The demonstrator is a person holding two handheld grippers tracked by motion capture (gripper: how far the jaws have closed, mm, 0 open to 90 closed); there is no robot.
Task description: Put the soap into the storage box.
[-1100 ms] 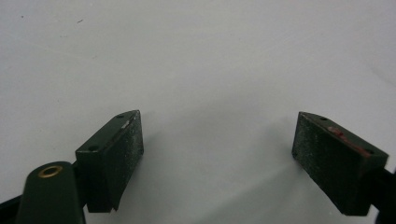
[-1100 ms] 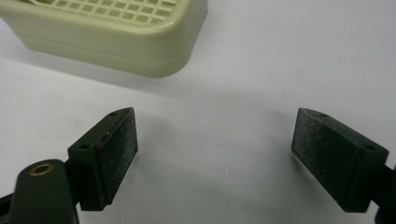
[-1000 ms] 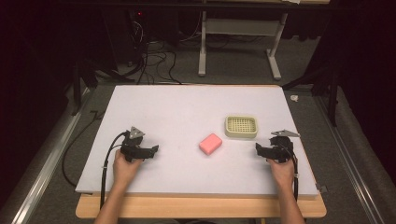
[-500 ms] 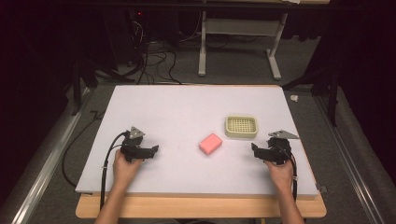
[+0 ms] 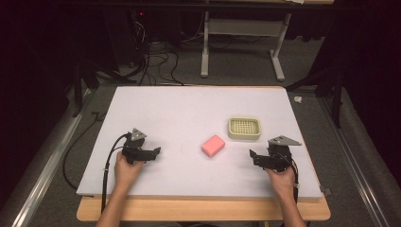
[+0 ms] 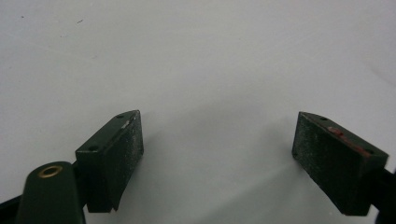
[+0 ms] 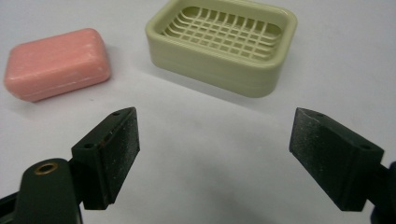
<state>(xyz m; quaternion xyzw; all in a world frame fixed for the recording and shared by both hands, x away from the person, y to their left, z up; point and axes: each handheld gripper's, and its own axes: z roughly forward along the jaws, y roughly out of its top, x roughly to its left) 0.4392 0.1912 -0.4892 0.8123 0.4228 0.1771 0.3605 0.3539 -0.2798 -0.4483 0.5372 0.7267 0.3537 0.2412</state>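
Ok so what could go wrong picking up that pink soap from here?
The pink soap looks smooth and rounded, so it may squirt out from between the right gripper fingers. It lies close beside the soap dish, so a wide-open approach could nudge the dish. The dish looks light and may slide.

Black gripper (image 5: 251, 156), grey three-cornered plate (image 5: 283, 141)

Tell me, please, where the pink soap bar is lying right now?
In the high view the pink soap bar lies on the white table, right of centre, just near-left of the green soap dish, between the two grippers and nearer the right gripper.
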